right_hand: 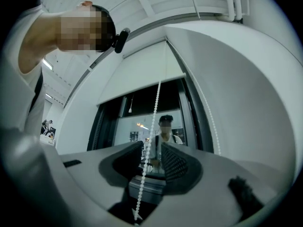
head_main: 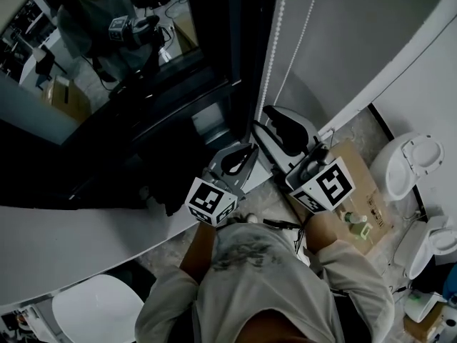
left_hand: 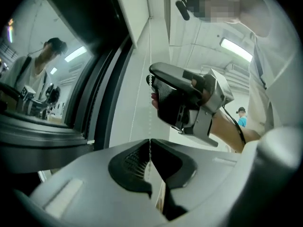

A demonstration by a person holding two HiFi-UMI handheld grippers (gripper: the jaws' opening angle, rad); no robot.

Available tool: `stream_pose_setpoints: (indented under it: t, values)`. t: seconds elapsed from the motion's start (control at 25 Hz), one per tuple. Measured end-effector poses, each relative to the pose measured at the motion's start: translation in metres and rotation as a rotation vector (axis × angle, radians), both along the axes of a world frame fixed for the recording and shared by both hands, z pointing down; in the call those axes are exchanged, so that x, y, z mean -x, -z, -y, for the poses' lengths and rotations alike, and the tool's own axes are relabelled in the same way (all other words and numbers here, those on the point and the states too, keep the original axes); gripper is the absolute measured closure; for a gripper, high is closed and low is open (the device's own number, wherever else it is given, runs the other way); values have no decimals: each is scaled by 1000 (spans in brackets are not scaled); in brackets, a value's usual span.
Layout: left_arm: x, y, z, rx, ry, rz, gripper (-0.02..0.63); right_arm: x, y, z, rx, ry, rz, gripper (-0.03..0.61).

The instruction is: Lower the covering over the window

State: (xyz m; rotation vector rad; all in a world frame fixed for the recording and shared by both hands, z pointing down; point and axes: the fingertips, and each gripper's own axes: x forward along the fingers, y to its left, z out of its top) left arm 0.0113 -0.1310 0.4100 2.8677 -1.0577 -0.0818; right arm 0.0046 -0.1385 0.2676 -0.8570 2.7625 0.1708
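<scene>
A white bead chain (head_main: 275, 41) hangs beside the dark window (head_main: 143, 84). Seen from the right gripper view, the white roller blind (right_hand: 142, 74) covers only the top of the glass. My left gripper (left_hand: 150, 142) is shut on the bead chain (left_hand: 150, 56), which rises straight out of its closed jaws. The right gripper (right_hand: 151, 146) sits higher on the same strand and is open. The bead chain (right_hand: 154, 112) runs through its gap without touching the pads. In the head view the left gripper (head_main: 240, 159) is just below and left of the right gripper (head_main: 282, 123).
A second strand of chain (right_hand: 211, 119) hangs close to the white wall (right_hand: 246, 93). A white sill (head_main: 71, 241) runs under the window. A white chair (head_main: 100, 309), a cardboard box (head_main: 357, 191) and white round seats (head_main: 414, 159) stand on the floor.
</scene>
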Motion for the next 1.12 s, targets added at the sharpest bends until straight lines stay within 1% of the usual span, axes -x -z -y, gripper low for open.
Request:
stream_pose_setpoints:
  t: [0.08, 0.16, 0.2, 0.24, 0.28, 0.32, 0.6, 0.72, 0.84, 0.96, 1.12]
  values:
    - [0, -6, -3, 16, 2, -17, 598, 2, 2, 1, -5, 1, 6, 445]
    - [-1, -6, -5, 13, -1, -17, 598, 2, 5, 2, -14, -6, 12, 446]
    - [-2, -6, -5, 9, -2, -12, 597, 2, 6, 3, -18, -12, 10, 464]
    - [-2, -5, -6, 5, 0, -8, 597, 2, 6, 2, -21, -17, 6, 518]
    - [-2, -4, -6, 2, 3, -7, 597, 3, 6, 2, -23, -17, 2, 550]
    - [-2, -3, -6, 1, 7, -7, 595, 4, 6, 1, -24, -15, 0, 558]
    - [12, 3, -8, -2, 46, -42, 588, 3, 4, 4, 3, 5, 48, 560]
    - [16, 15, -10, -19, 48, -58, 583, 6, -5, 5, 20, 6, 16, 560]
    - [20, 28, -14, -33, 50, -77, 577, 7, -20, 5, 61, 11, 4, 560]
    - [23, 41, -19, -46, 38, -92, 558, 7, -32, 6, 86, 7, -14, 560]
    - [25, 50, -21, -57, 32, -89, 519, 5, -45, 7, 109, -2, -33, 560]
